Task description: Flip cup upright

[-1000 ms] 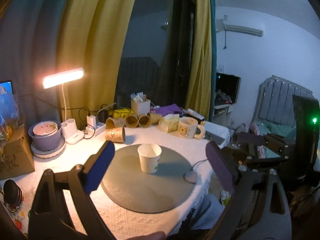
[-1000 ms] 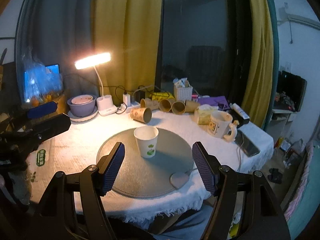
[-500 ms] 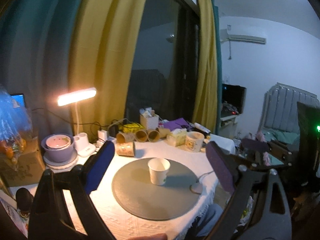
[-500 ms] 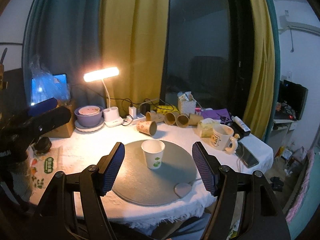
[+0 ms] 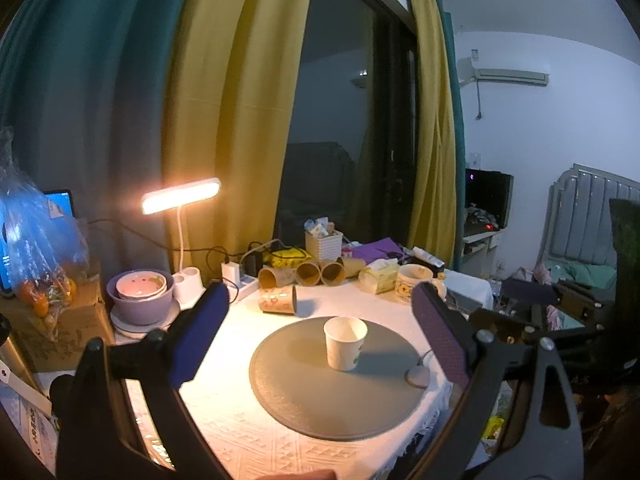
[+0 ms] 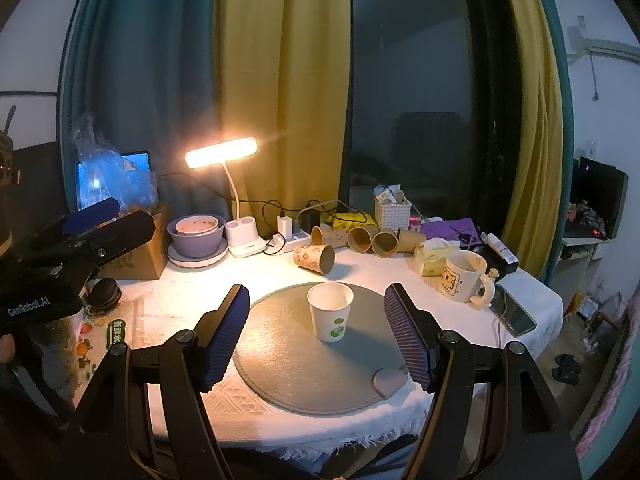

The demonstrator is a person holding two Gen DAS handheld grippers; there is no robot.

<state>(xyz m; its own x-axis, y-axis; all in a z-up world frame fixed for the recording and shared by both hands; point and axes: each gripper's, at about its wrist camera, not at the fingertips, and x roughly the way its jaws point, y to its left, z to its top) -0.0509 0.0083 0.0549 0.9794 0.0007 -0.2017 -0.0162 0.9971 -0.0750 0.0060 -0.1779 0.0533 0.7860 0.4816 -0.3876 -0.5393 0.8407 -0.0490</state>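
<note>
A white paper cup point(image 5: 345, 343) with a green mark stands upright, mouth up, on a round grey mat point(image 5: 336, 372); it shows in the right wrist view too point(image 6: 330, 311) on the mat point(image 6: 320, 364). My left gripper point(image 5: 320, 340) is open and empty, well back from the cup. My right gripper point(image 6: 318, 332) is open and empty, back from the cup near the table's front edge. The left gripper also shows at the left of the right wrist view point(image 6: 92, 220).
Several brown paper cups point(image 6: 352, 240) lie on their sides at the back. A mug point(image 6: 464, 276), tissue box point(image 6: 434, 256), lit desk lamp point(image 6: 222, 152), purple bowl point(image 6: 196, 236), white basket point(image 6: 392, 214) and phone point(image 6: 516, 312) stand around the mat. A mouse-shaped tab point(image 6: 388, 380) sits at the mat's edge.
Both grippers have pulled back and up from the table, so the cup looks smaller and farther. The cup has stayed upright on the mat.
</note>
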